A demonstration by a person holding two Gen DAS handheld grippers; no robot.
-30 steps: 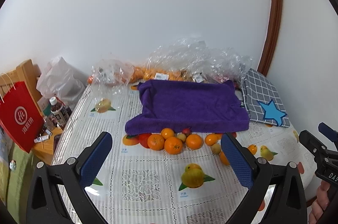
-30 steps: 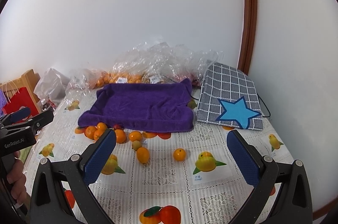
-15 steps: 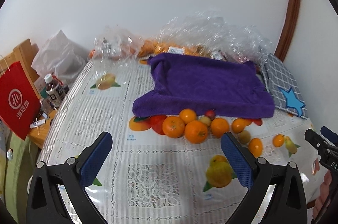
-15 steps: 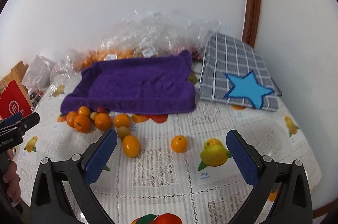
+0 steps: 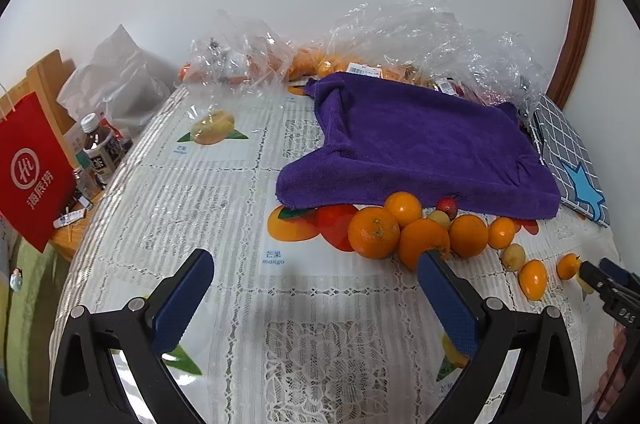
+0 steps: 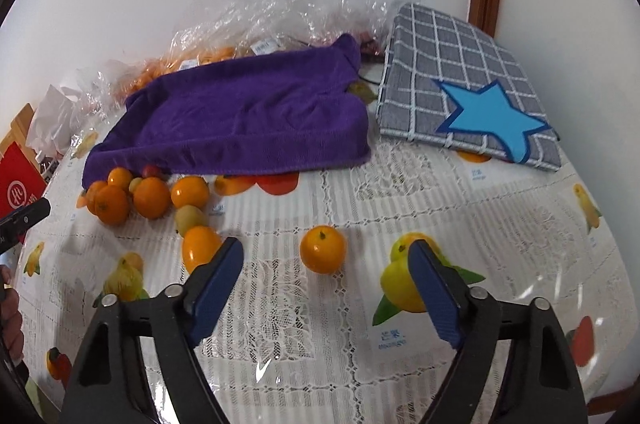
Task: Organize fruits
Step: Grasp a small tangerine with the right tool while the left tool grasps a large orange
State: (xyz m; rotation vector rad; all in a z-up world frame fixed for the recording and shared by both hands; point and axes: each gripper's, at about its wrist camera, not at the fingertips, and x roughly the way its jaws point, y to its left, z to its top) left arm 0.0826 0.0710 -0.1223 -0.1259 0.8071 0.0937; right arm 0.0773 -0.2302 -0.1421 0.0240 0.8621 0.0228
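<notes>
A cluster of oranges (image 5: 374, 232) lies with a small red fruit (image 5: 447, 206) at the front edge of a purple towel (image 5: 420, 147) on the fruit-print tablecloth. My left gripper (image 5: 314, 264) hangs open above the cloth just in front of that cluster, its right finger (image 5: 440, 288) overlapping one orange. A lone small orange (image 6: 322, 250) sits farther right, framed between the tips of my right gripper (image 6: 326, 252). Its jaws are closing, and the pads stand clear of the fruit. An oval orange (image 6: 200, 244) and a yellowish fruit (image 6: 190, 217) lie beside the right gripper's left finger.
A grey checked bag with a blue star (image 6: 468, 83) lies right of the towel. Clear plastic bags (image 5: 420, 35) holding more fruit line the wall behind. Off the table's left edge stand a red paper bag (image 5: 32, 167) and bottles (image 5: 100, 147).
Both grippers have come down and forward toward the table, so the fruits look larger. The right gripper's jaws have narrowed around the lone small orange.
</notes>
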